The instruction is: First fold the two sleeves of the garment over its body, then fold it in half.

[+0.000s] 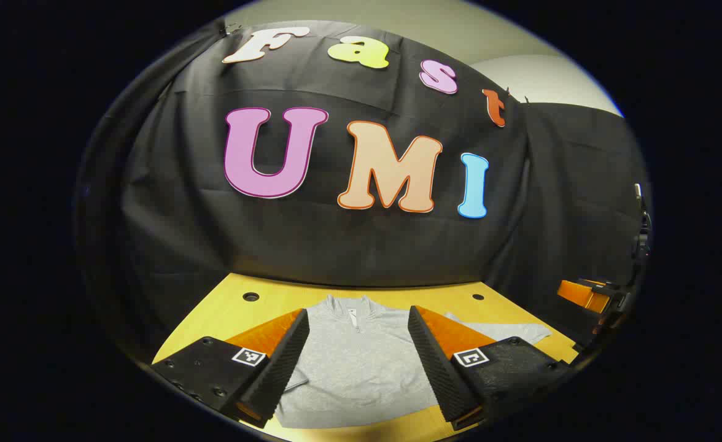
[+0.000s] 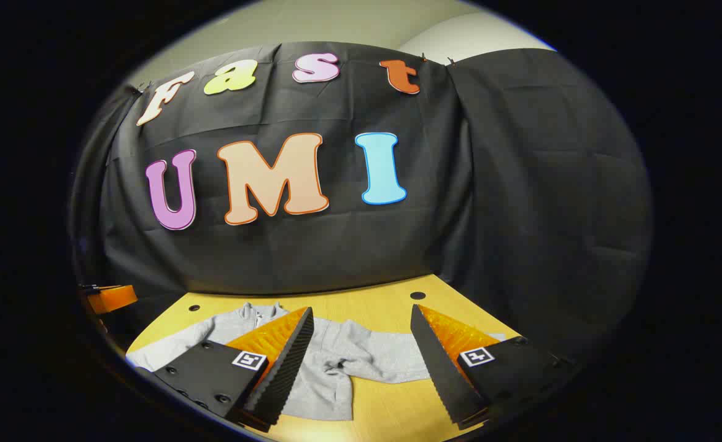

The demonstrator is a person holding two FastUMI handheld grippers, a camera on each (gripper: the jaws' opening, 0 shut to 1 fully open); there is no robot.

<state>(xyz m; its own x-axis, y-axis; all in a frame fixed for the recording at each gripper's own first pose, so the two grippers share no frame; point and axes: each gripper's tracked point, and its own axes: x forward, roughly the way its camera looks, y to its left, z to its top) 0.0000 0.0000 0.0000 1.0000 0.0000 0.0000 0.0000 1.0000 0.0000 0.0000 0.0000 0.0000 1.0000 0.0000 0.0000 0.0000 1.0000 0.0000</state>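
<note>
A grey zip-collar garment [image 1: 361, 362] lies flat on the yellow table [image 1: 263, 307], collar toward the back wall. My left gripper [image 1: 356, 362] hovers open above its chest, nothing between the fingers. One sleeve [image 1: 508, 331] stretches out to the right. In the right gripper view the same garment [image 2: 330, 368] lies below, with that sleeve [image 2: 392, 359] spread sideways between the fingers. My right gripper [image 2: 361, 368] is open above the sleeve and holds nothing. The other gripper [image 1: 588, 294] shows at the right edge of the left gripper view, and the other gripper [image 2: 109, 298] at the left edge of the right gripper view.
The table has small round holes [image 1: 250, 296] near its back corners [image 2: 417, 295]. Black cloth [image 1: 336, 245] walls the booth behind and to the right of the table. Bare tabletop [image 2: 392, 405] lies in front of the sleeve.
</note>
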